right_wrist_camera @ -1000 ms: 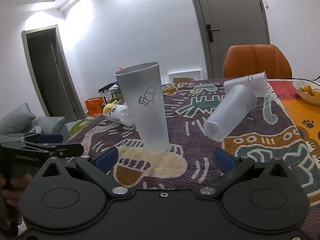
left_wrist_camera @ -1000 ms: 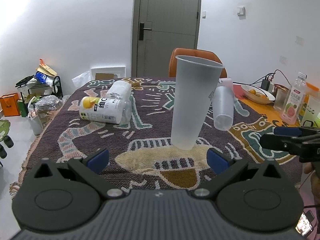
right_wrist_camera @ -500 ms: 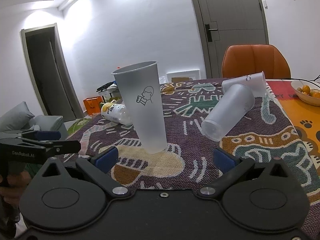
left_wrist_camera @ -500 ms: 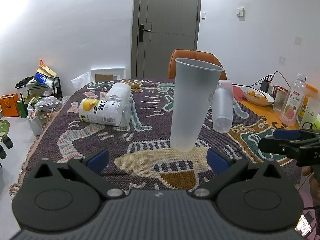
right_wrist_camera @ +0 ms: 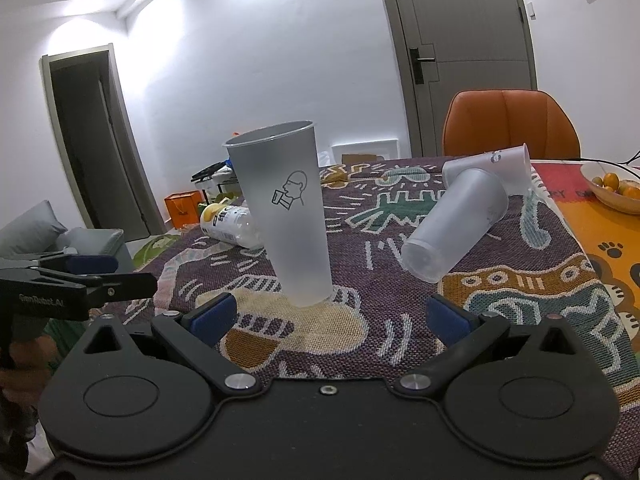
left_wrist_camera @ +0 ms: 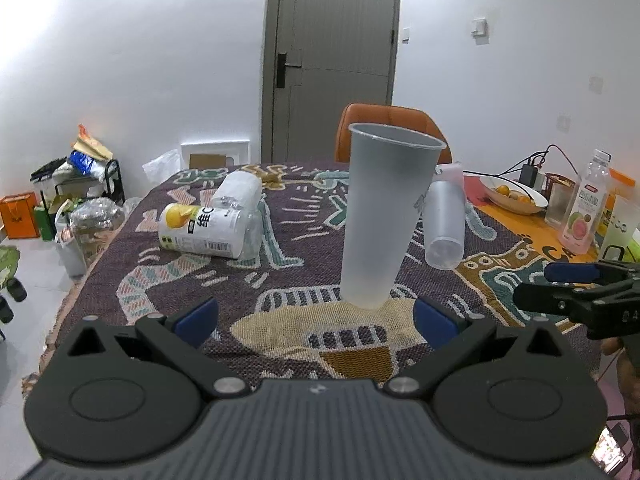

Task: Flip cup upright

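Two grippers sit low at the near edge of your bench, both with fingers spread wide and nothing between them. Your left gripper (left_wrist_camera: 316, 318) has its blue pads either side of the view, and the cup stands just beyond them, not touched. Your right gripper (right_wrist_camera: 330, 316) is likewise wide open and holds nothing; it also shows at the right edge of the left camera.

Just past the fingers, the frosted cup (left_wrist_camera: 386, 220) stands upright, mouth up, its narrow base on the pale patch of the patterned cloth (left_wrist_camera: 168, 276) that covers the bench. From the right camera the same cup (right_wrist_camera: 286, 226) shows a small line drawing of a drinking head on its side.

Farther back and to the right, a second clear cup (left_wrist_camera: 444, 222) lies on its side with its base toward you, touching another one (right_wrist_camera: 490, 168) lying behind it. To the left, a labelled bottle (left_wrist_camera: 206, 230) lies on its side with a clear one (left_wrist_camera: 236, 192) beside it.

At the far right you have a fruit bowl (left_wrist_camera: 514, 198) and a pink juice bottle (left_wrist_camera: 584, 206). An orange chair (left_wrist_camera: 394, 130) stands behind the bench, before a grey door (left_wrist_camera: 332, 52).
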Motion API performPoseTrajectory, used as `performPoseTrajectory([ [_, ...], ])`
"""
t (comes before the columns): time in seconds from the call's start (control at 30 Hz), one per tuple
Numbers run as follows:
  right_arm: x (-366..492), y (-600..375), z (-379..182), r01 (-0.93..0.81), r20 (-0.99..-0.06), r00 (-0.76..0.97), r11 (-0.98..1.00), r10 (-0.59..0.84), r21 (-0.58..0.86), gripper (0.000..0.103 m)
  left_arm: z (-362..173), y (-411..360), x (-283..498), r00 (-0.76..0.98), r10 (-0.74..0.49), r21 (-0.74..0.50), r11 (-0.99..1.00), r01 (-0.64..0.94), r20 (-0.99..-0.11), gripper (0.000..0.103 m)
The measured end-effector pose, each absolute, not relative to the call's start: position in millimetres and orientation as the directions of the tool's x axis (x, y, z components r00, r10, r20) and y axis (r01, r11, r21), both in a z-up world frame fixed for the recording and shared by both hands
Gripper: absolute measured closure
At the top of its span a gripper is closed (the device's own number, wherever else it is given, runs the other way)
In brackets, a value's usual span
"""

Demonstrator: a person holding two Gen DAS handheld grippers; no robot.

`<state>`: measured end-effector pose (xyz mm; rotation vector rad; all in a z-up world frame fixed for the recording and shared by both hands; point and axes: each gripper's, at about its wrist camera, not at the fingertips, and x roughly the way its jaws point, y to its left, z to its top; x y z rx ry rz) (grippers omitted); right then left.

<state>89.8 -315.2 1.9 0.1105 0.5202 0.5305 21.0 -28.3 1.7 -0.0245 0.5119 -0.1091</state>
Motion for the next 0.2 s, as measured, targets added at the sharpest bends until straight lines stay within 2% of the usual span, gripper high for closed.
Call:
performPoseTrajectory([
  [0.2,91.5,-314.0,0.5,-0.455,-0.451,0.733,0.860,0.509,0.230,0.000,0.7,-28.3,23.0,0.865,-0.114,-0.054,0.993,0.101,-0.489,0.000],
])
